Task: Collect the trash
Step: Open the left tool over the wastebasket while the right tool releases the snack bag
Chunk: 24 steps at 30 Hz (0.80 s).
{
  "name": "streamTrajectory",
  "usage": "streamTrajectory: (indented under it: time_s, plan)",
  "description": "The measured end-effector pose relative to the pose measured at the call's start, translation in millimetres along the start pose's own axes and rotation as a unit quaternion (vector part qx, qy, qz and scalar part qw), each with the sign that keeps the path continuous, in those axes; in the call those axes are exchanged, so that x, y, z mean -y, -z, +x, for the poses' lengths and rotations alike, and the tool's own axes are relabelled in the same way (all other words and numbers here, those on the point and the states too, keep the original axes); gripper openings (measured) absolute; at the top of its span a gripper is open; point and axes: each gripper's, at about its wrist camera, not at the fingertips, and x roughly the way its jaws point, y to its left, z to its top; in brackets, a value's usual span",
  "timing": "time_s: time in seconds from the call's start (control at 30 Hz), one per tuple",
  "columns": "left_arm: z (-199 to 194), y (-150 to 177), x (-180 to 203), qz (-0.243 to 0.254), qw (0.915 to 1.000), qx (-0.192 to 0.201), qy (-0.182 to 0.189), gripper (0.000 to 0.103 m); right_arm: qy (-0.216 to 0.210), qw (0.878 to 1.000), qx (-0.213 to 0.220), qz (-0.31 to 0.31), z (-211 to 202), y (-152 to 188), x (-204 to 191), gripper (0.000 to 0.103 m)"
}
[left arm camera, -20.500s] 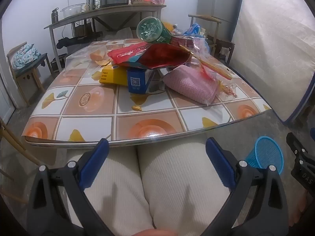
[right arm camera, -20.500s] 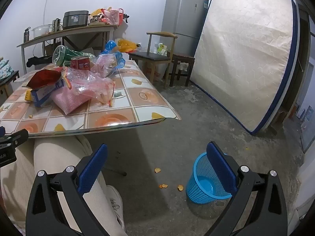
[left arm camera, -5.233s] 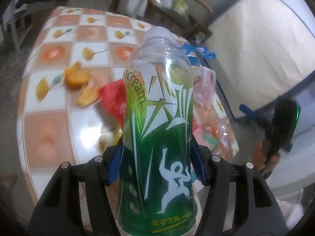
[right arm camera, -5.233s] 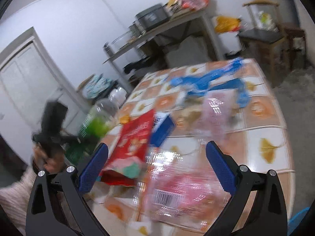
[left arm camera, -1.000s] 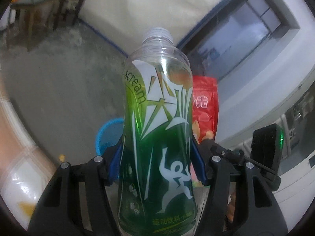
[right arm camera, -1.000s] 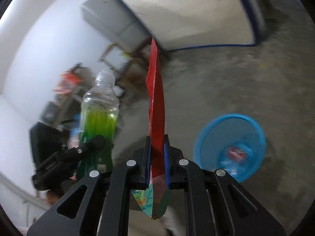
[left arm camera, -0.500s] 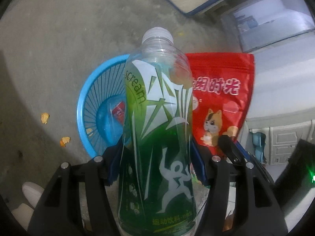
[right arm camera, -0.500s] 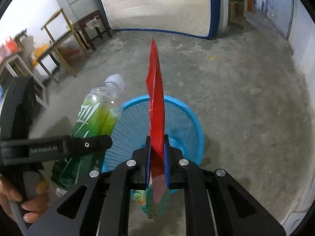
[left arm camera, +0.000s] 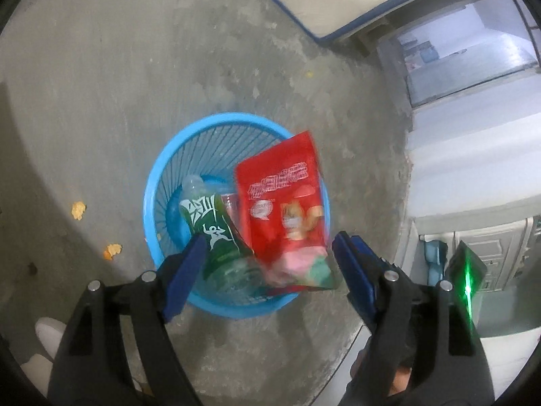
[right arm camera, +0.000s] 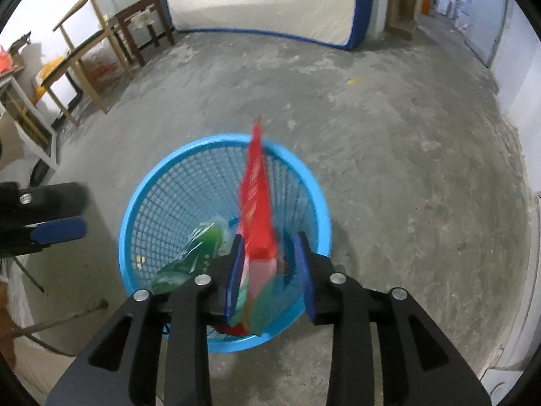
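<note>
Both claws have just been opening over the round blue plastic mesh basket (left arm camera: pixel 154 182): the left gripper (left arm camera: pixel 268 264) has released the green-labelled clear plastic bottle (left arm camera: pixel 209 226), the right gripper (right arm camera: pixel 268 270) the flat red foil snack pouch (right arm camera: pixel 255 203); both tumble inside. Best hold centred above the rim until they settle

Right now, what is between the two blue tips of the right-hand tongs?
The red snack bag, seen edge-on in the right wrist view, loose between the just-opened right tongs and dropping into the blue basket.
</note>
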Motion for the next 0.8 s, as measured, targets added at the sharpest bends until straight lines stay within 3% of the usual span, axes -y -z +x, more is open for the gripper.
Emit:
streamTrajectory:
  time_s: [0.23, 0.3, 0.43, 0.57, 0.8]
  plan:
    - [-65.1, 18.5, 21.9, 0.043, 0.9977, 0.051, 0.009, 0.074, 0.003, 0.999, 0.042, 0.03, -23.8, -0.1, 12.8, 0.031]
    - [-89.0, 27.8, 27.2, 0.057, 0.996, 0.068, 0.014, 0.074, -0.008, 0.999, 0.043, 0.03, -28.7, 0.6, 11.1, 0.022]
    - [-138.8, 51.5, 36.3, 0.082, 0.9915, 0.097, 0.028, 0.078, -0.021, 0.998, 0.048, 0.024, -39.9, 2.5, 3.4, 0.021]
    - [-191.8, 81.1, 38.2, 0.11, 0.9833, 0.144, 0.019, 0.082, -0.04, 0.998, 0.044, 0.032, -45.9, 5.6, 0.9, 0.021]
    - [-249.6, 124.8, 30.6, 0.124, 0.975, 0.184, 0.007, 0.083, -0.081, 0.995, 0.032, 0.04, -54.4, 11.0, -7.2, 0.021]
